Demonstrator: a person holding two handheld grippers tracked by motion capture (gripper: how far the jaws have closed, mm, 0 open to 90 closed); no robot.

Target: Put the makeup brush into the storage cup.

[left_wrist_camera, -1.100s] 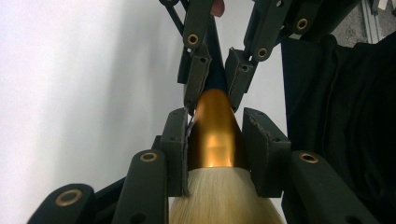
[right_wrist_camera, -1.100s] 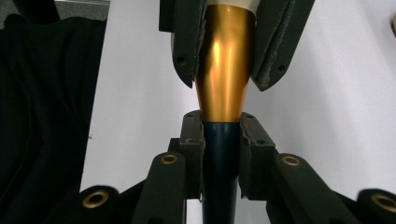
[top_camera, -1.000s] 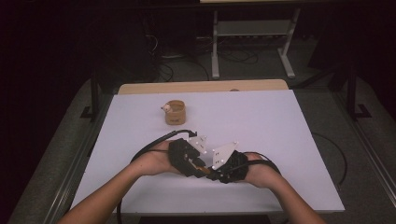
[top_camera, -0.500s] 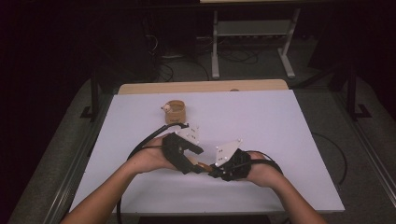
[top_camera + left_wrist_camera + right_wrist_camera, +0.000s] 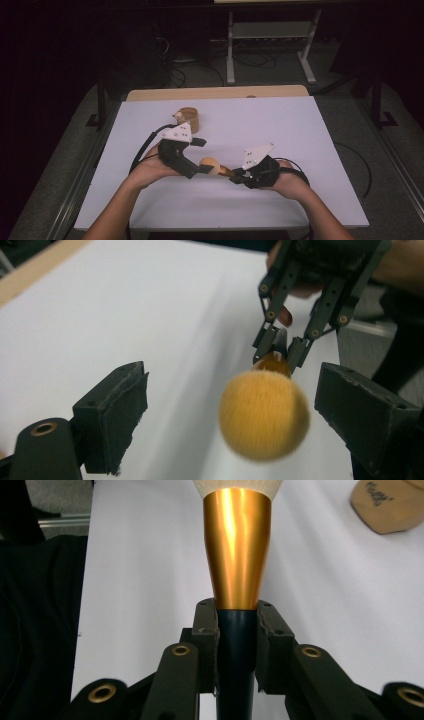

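A makeup brush with a fluffy yellow head [image 5: 210, 165], a gold ferrule [image 5: 237, 550] and a dark handle [image 5: 235, 650] hangs just above the white table [image 5: 300, 145]. My right gripper [image 5: 235, 176] is shut on the handle, which the right gripper view shows clamped between its pads [image 5: 237, 630]. My left gripper [image 5: 202, 156] stands open, its jaws having just been opening. In the left gripper view the brush head [image 5: 263, 415] sits between the wide-apart pads [image 5: 120, 415] without touching them, and the right gripper [image 5: 280, 347] grips the brush behind it.
A tan round cup [image 5: 189, 117] stands on the table beyond the left gripper, and shows at the top right of the right gripper view as the cup [image 5: 387, 505]. Cables trail from both grippers. A wooden strip [image 5: 220, 92] borders the table's far edge.
The left gripper's jaws have opened and let go of the brush head, and that hand has drawn left and away. The right gripper has shifted right with the brush.
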